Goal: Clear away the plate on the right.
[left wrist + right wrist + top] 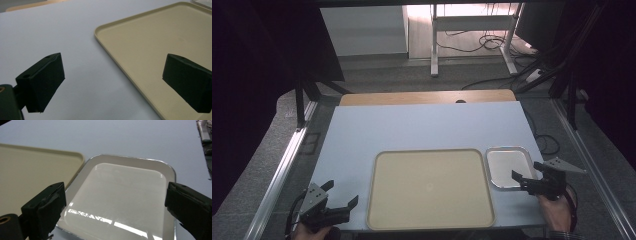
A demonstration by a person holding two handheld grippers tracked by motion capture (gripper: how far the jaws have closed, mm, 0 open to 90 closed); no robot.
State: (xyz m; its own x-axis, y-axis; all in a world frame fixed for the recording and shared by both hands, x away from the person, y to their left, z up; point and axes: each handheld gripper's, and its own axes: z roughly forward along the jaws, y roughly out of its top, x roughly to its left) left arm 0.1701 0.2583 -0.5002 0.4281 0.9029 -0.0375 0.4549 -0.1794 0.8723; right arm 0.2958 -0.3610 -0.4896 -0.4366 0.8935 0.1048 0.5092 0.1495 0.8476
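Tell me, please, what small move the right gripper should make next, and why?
Probably ease the right gripper forward and down onto the near edge of the metal tray. Its jaws stand open, wide apart, with that shiny tray lying empty between them in the right gripper view, not yet touched. The beige tray lies right beside it, so a careful, straight approach seems wise.
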